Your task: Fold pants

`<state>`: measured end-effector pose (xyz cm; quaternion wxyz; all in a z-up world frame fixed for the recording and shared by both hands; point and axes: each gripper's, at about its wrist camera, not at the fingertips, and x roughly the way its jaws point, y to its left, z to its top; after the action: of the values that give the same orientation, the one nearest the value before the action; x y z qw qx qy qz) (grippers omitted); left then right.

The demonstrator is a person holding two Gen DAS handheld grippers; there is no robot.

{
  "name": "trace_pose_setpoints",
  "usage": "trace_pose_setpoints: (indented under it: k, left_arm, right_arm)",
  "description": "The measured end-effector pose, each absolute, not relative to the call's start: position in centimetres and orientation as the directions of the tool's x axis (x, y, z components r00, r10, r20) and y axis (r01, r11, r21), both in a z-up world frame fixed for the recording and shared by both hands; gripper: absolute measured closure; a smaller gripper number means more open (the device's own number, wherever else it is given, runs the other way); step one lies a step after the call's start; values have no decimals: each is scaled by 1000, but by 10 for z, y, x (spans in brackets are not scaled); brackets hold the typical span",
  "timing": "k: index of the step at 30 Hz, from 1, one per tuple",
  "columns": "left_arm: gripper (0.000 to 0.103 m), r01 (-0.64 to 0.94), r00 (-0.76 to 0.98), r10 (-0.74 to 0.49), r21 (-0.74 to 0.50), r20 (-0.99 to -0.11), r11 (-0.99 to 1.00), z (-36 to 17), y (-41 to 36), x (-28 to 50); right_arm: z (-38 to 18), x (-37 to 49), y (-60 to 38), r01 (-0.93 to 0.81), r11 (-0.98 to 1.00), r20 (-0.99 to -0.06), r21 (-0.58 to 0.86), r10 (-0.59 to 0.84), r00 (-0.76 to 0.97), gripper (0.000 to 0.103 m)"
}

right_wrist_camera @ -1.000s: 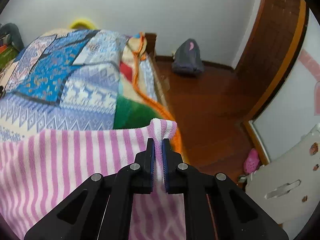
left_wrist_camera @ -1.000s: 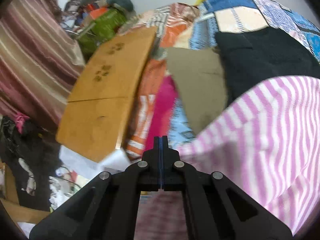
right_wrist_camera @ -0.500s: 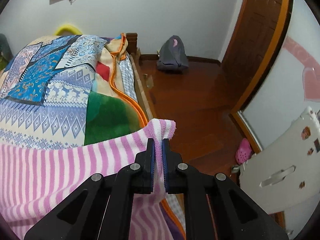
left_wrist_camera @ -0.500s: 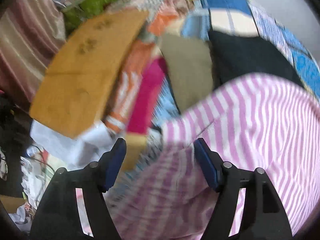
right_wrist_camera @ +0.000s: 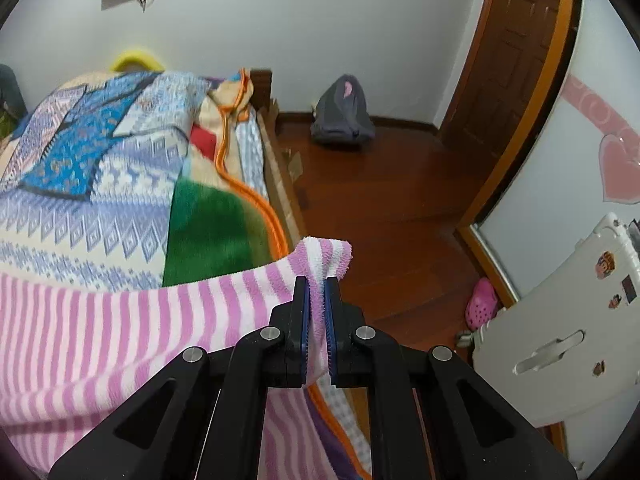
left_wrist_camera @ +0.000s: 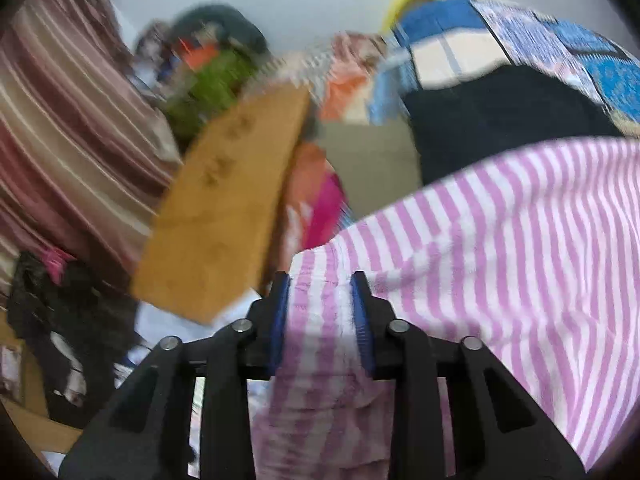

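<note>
Pink-and-white striped pants (left_wrist_camera: 500, 240) hang between my two grippers above the patterned bedspread (right_wrist_camera: 92, 152), so the cloth is off the bed and free to be laid into a fold. My right gripper (right_wrist_camera: 316, 292) is clamped on one fuzzy corner, which pokes out just past the pads toward the wooden floor (right_wrist_camera: 380, 200). My left gripper (left_wrist_camera: 320, 292) has just been closing, and a bunched band of the striped cloth now sits between its jaws; the blue pads look pressed against it on both sides, so I judge it a grasp, though the view is blurred. Holding two ends like this keeps the top edge stretched, and I read it as the setup for bringing one half over the other.

On the right, the bed edge with its orange piping (right_wrist_camera: 256, 200) lies close below my grip, with open floor beyond it. To the left, a tan board (left_wrist_camera: 224, 208) and a pile of clothes (left_wrist_camera: 52, 304) crowd the near side. Farther up the bed, dark (left_wrist_camera: 500, 120) and khaki (left_wrist_camera: 372, 168) garments lie, so clear room is mainly the near bedspread.
</note>
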<state>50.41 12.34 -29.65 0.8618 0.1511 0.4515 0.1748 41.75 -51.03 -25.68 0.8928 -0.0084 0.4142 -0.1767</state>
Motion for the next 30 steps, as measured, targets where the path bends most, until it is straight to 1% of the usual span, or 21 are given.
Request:
trace_pose_setpoints:
  k: [2, 3, 5, 6, 8, 10, 11, 12, 14, 17, 19, 21, 23, 25, 28, 29, 30]
  left_arm:
    - [91, -203, 554, 462, 425, -693, 882, -285, 131, 509]
    - [103, -215, 564, 464, 421, -683, 881, -282, 134, 512]
    - [103, -237, 560, 513, 468, -651, 852, -282, 140, 521]
    - [103, -231, 549, 506, 461, -666, 857, -287, 145, 523]
    - [103, -223, 504, 493, 444, -709, 868, -303, 152, 531]
    - [103, -206, 473, 462, 416, -750, 886, -317, 157, 531]
    - [103, -194, 455, 426, 380, -782, 905, -325, 159, 532]
    - [102, -184, 441, 392, 346, -807, 920, -331, 159, 531]
    - [101, -165, 413, 325, 280, -851, 946, -342, 158, 531]
    - [97, -149, 383, 333, 298, -862, 943, -353, 151, 533]
    - [97, -142, 376, 340, 309, -862, 940, -357, 146, 535]
    - [97, -142, 364, 336, 305, -868, 942, -360, 146, 537]
    - [96, -149, 352, 335, 301, -874, 942, -362, 146, 537]
    - [95, -154, 350, 331, 295, -876, 943, -362, 147, 538]
    - [93, -165, 351, 323, 282, -879, 945, -361, 152, 536]
    - [90, -169, 351, 323, 280, -879, 945, -361, 154, 536]
    - [86, -175, 351, 325, 279, -878, 944, -360, 155, 536]
  right_arm:
    - [-252, 417, -508, 320, 932, -713, -169, -340, 614, 97]
    - [-250, 417, -507, 327, 929, -701, -172, -349, 622, 97]
    - [-251, 418, -505, 335, 926, -693, -176, -358, 626, 96]
    - [-255, 420, -505, 333, 926, -705, -178, -356, 614, 96]
    - [-268, 426, -510, 309, 936, -763, -167, -321, 561, 95]
    - [-276, 422, -516, 303, 941, -792, -149, -298, 533, 89]
    - [-277, 418, -520, 309, 941, -801, -137, -289, 525, 80]
    - [-278, 414, -524, 315, 942, -807, -116, -274, 523, 68]
    - [-275, 399, -535, 325, 945, -815, -33, -214, 538, 56]
    - [-272, 379, -541, 322, 946, -827, 28, -160, 540, 56]
    - [-274, 365, -541, 308, 950, -846, 56, -118, 520, 56]
    - [-278, 356, -539, 307, 949, -861, 63, -104, 498, 51]
    - [-289, 347, -540, 319, 942, -881, 100, -66, 469, 50]
    - [-303, 341, -542, 334, 927, -899, 167, 4, 438, 50]
    - [-311, 337, -544, 353, 912, -899, 206, 34, 437, 50]
    - [-312, 337, -546, 363, 903, -899, 228, 53, 434, 50]
    - [-313, 337, -549, 373, 893, -899, 252, 73, 432, 54]
